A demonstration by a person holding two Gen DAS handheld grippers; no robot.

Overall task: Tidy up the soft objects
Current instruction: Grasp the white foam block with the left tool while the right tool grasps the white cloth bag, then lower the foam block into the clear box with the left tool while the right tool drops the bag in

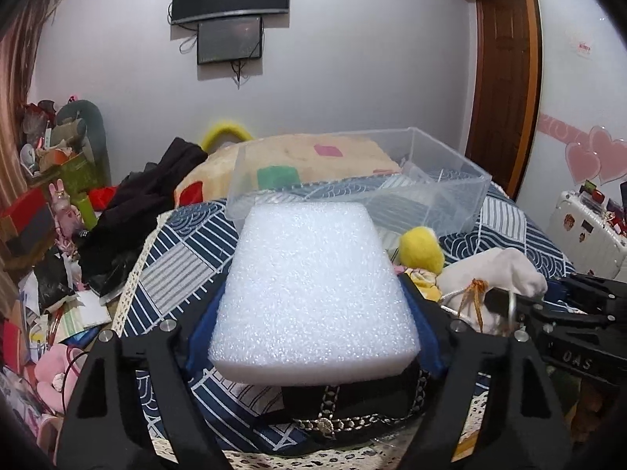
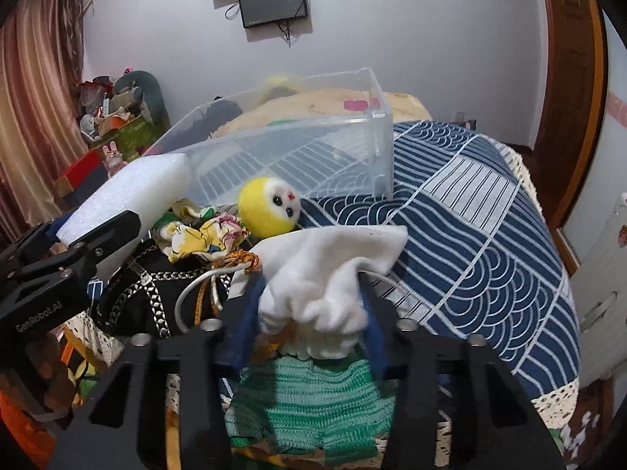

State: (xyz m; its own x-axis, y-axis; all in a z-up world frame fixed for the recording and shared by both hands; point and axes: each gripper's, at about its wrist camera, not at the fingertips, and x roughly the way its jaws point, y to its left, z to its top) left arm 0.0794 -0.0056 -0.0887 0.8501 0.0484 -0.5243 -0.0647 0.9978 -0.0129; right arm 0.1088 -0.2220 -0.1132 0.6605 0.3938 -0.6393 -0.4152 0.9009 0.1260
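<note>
Two soft things in hand, nothing in the clear bin [image 2: 282,145] yet.

Left tongs [image 1: 313,313] are clamped on the white foam block [image 1: 313,286], held up over the bed [image 2: 470,235] and pointing at the bin. Right tongs [image 2: 309,305] are pinched on the white cloth pouch [image 2: 333,270], low over the pile. Yellow felt ball [image 2: 270,207], floral fabric [image 2: 203,235], black chain bag [image 2: 156,290] and green knit piece [image 2: 313,403] all sit outside the bin, so I'd say I'm barely started.
</note>
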